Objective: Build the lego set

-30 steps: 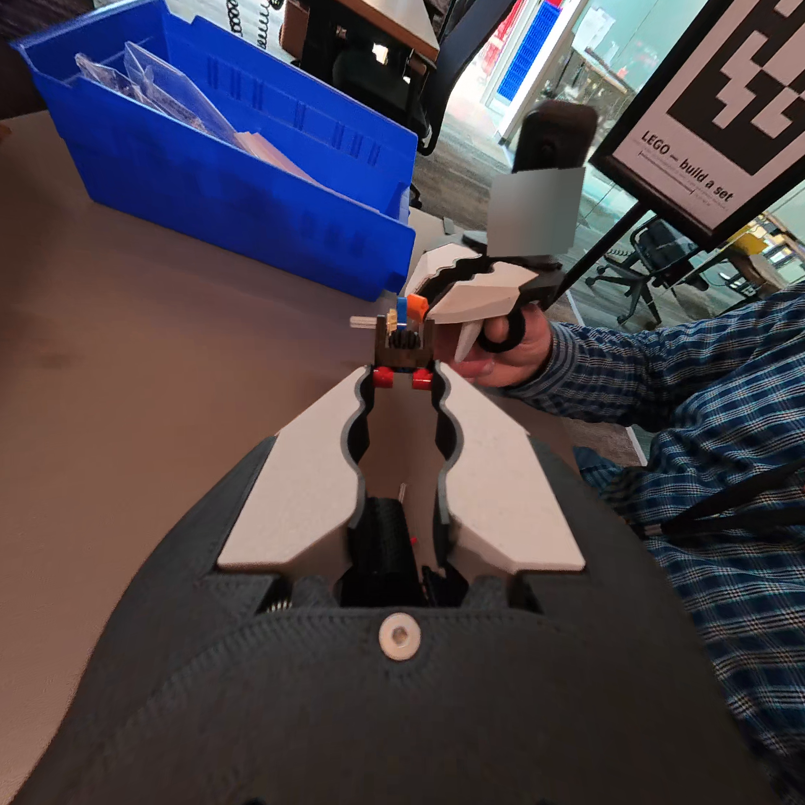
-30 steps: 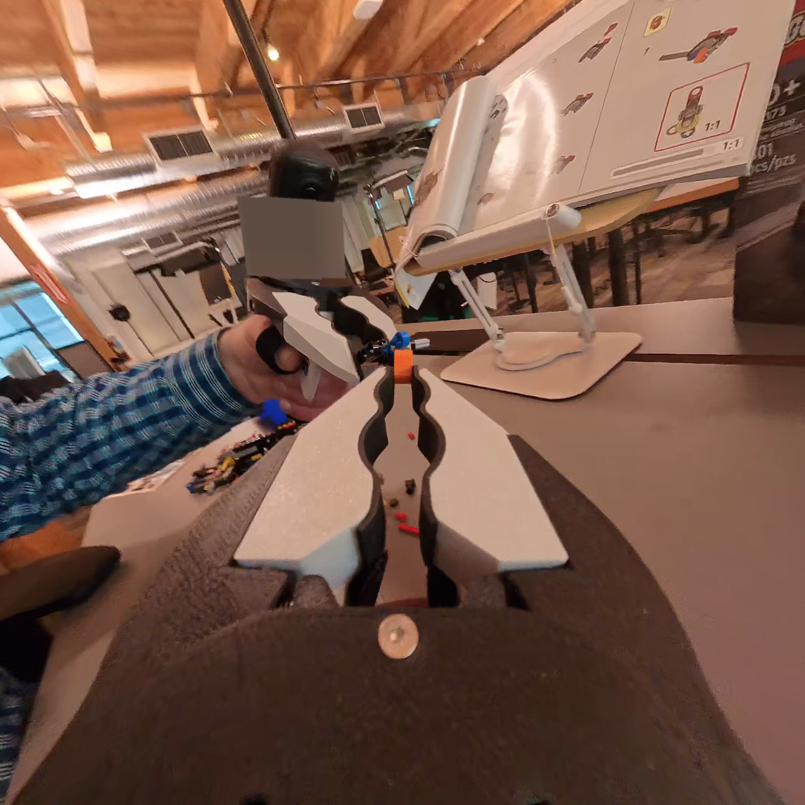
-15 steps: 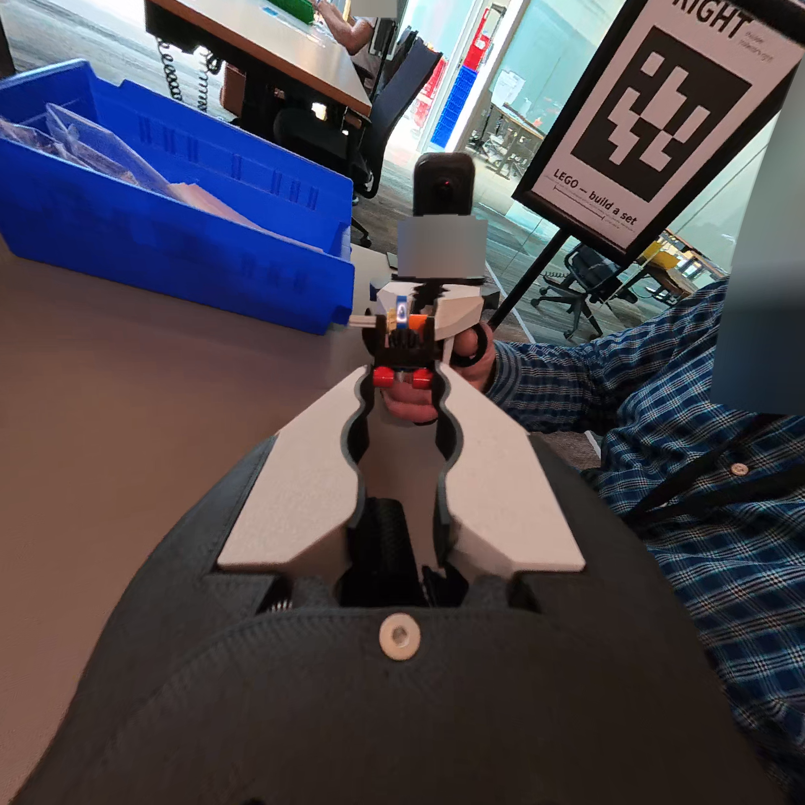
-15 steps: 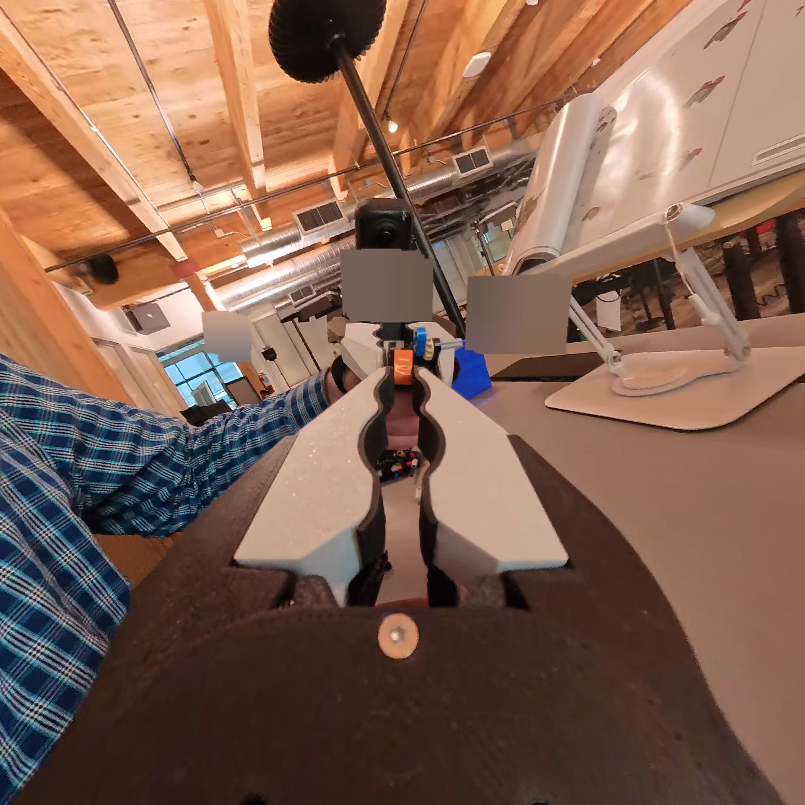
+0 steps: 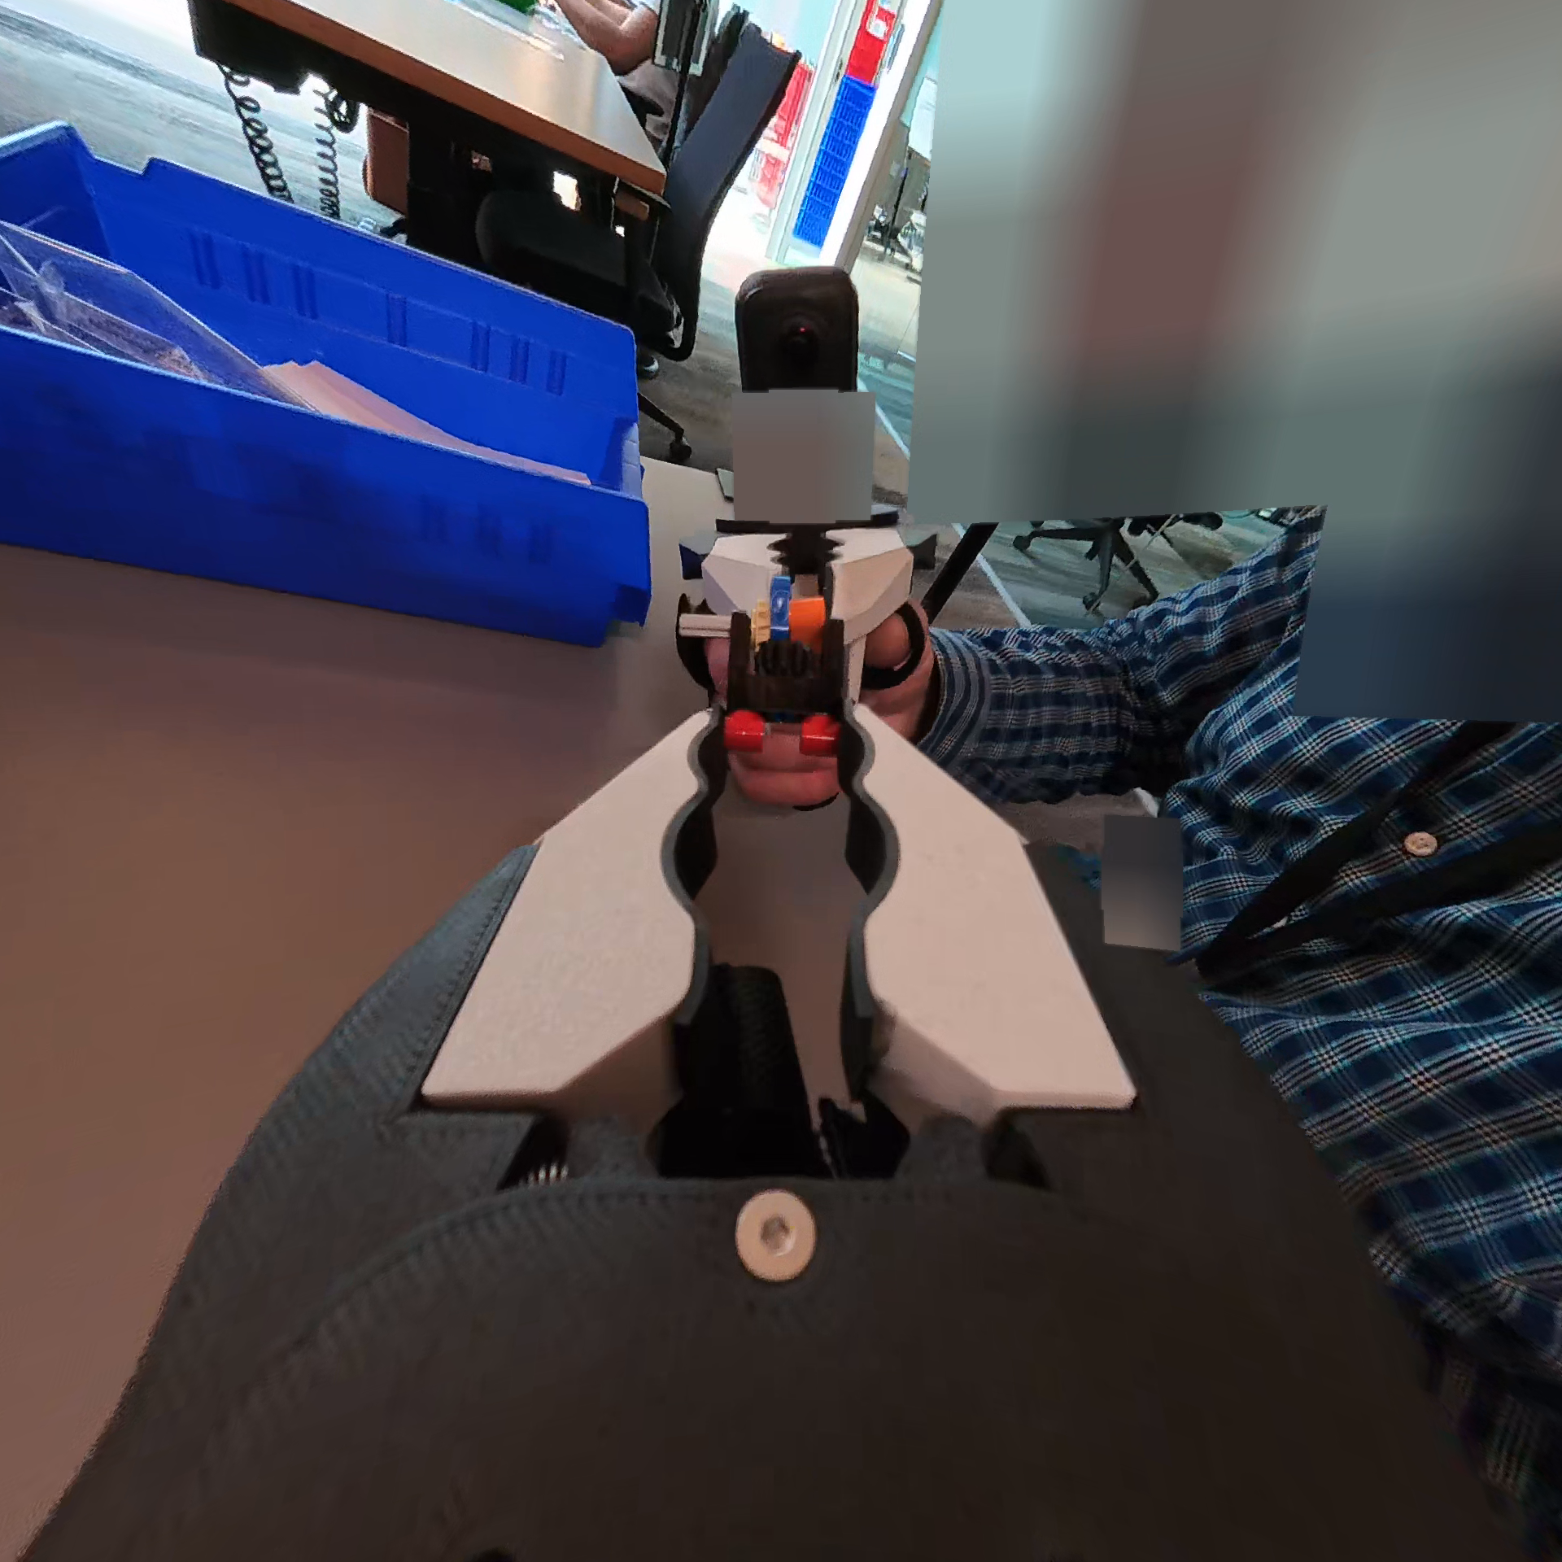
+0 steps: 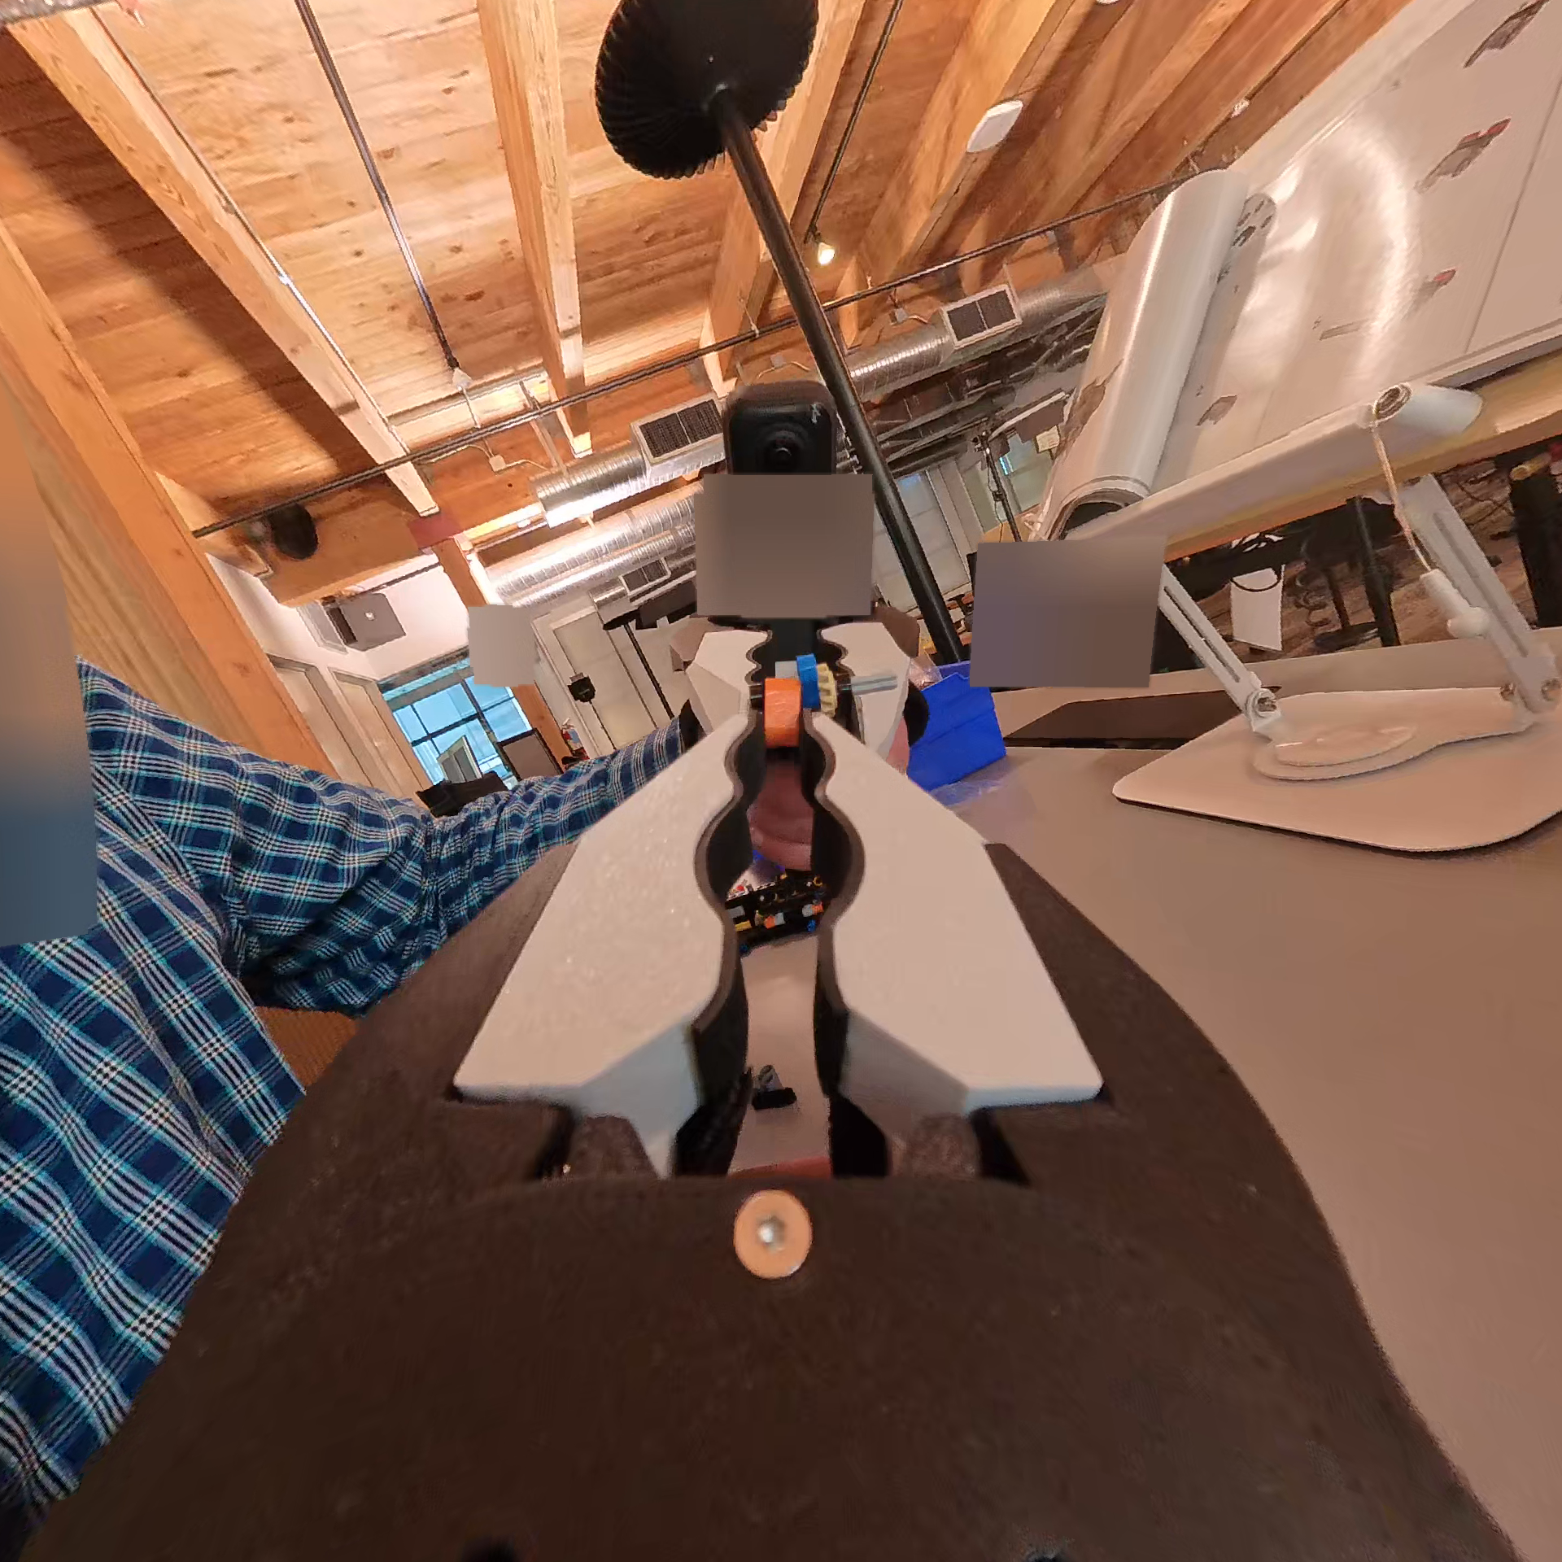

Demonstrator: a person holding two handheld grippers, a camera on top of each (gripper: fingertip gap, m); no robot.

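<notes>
Smooth grey-brown tabletop (image 5: 253,845) in an open workspace; exposed timber beams and silver ducting overhead, office chairs and a second desk behind.

Blue plastic storage bin (image 5: 338,473) sits at the far left of the tabletop, holding clear plastic bags and a pale paper booklet. A white book stand (image 6: 1352,744) carries an open white instruction booklet (image 6: 1318,253) on the right. A loose heap of small mixed-colour lego pieces (image 6: 778,909) lies on the tabletop, seen only through the gap between the right fingers.

Both tools are raised, facing each other. Left gripper (image 5: 782,731): jaws clamped on the small black lego assembly with two red pegs (image 5: 782,685), held above the tabletop. Right gripper (image 6: 782,727): jaws closed on the orange lego piece (image 6: 782,710) at the assembly's far end.

A person's hand (image 5: 794,778) and blue plaid sleeve (image 5: 1099,693) show behind. The assembly's middle parts are too small to resolve; several grey patches mask the background.
</notes>
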